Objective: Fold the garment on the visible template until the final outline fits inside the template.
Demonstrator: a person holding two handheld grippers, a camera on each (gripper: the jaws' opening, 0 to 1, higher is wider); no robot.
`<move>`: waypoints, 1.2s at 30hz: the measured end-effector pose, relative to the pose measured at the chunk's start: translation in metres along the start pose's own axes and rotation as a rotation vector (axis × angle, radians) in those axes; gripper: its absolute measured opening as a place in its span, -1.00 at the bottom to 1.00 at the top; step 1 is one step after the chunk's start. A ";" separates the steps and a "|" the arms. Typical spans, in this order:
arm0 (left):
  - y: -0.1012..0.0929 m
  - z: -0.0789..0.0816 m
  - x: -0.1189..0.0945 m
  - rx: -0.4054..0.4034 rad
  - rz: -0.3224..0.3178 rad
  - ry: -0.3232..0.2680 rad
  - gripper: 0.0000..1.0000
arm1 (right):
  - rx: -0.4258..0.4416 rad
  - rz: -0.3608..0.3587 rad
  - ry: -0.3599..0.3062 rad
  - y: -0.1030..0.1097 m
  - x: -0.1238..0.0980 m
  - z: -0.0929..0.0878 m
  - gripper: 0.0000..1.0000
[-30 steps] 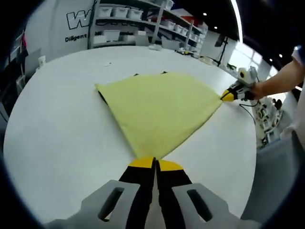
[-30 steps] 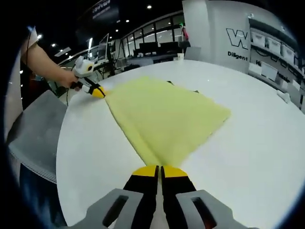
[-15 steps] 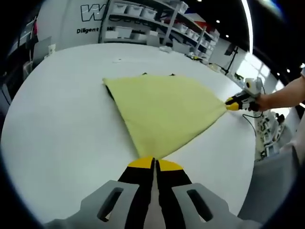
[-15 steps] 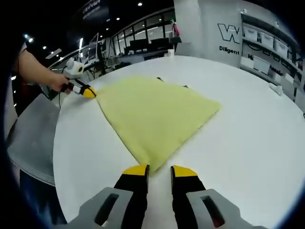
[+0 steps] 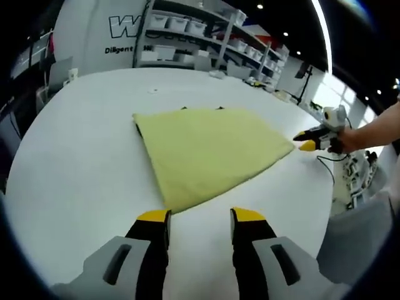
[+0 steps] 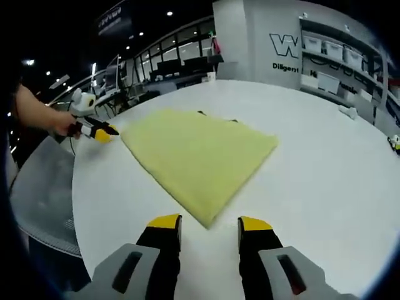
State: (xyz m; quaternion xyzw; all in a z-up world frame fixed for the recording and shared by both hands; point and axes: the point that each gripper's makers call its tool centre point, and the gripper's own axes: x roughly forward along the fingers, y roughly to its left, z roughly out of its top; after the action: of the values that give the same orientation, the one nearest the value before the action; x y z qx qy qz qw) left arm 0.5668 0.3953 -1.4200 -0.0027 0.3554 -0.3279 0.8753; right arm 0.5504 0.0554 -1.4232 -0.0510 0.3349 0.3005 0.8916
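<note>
Both grippers have let go: left gripper (image 5: 199, 217) and right gripper (image 6: 209, 222) now gape wide, holding nothing, yellow garment (image 5: 206, 152) lying flat at twelve o'clock on the white table (image 5: 75, 169)

Left claw (image 5: 200, 224) black jaws, yellow tips, grey housings, right claw (image 6: 209, 228) alike

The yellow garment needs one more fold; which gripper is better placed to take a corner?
Probably either: the left gripper and the right gripper are both open, each just short of its own corner of the yellow garment.
</note>
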 end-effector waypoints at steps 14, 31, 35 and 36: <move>-0.024 -0.011 -0.024 0.037 0.031 -0.033 0.38 | 0.017 -0.047 -0.069 0.027 -0.019 0.007 0.11; -0.032 -0.015 -0.034 0.061 0.071 -0.102 0.98 | 0.038 -0.108 -0.125 0.046 -0.035 0.002 0.63; -0.033 -0.014 -0.034 0.066 0.077 -0.115 0.98 | 0.046 -0.121 -0.137 0.053 -0.038 0.001 0.73; -0.033 -0.014 -0.034 0.067 0.079 -0.120 0.98 | 0.046 -0.118 -0.139 0.056 -0.038 0.000 0.77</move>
State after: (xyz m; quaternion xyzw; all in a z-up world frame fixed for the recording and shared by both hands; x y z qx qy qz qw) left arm 0.5209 0.3922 -1.4013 0.0209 0.2911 -0.3041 0.9068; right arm 0.4961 0.0817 -1.3931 -0.0289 0.2752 0.2424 0.9299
